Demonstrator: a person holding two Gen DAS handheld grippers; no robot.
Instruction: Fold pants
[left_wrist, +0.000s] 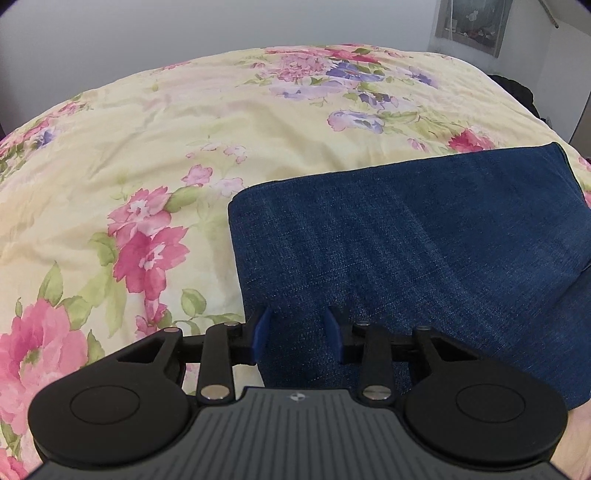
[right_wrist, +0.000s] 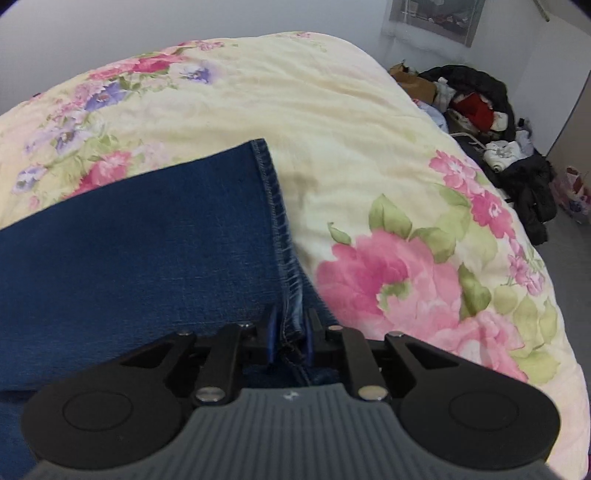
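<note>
Pants (right_wrist: 140, 236) hem (R view), clothes pile (right_wrist: 491, 122)

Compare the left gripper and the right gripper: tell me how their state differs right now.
The left gripper has its jaws apart over flat denim of the jeans, gripping nothing. The right gripper has its jaws nearly closed, pinching the jeans' stitched hem. Both point down at the jeans on the floral bedspread.

One pair of blue jeans (left_wrist: 424, 251) is seen folded on one floral bedspread (left_wrist: 155, 155). Two grippers are counted, the left gripper (left_wrist: 298, 330) and the right gripper (right_wrist: 291, 334). One framed picture (right_wrist: 436, 18) is seen on the wall, and one heap of clothes (right_wrist: 491, 122) on the floor.
</note>
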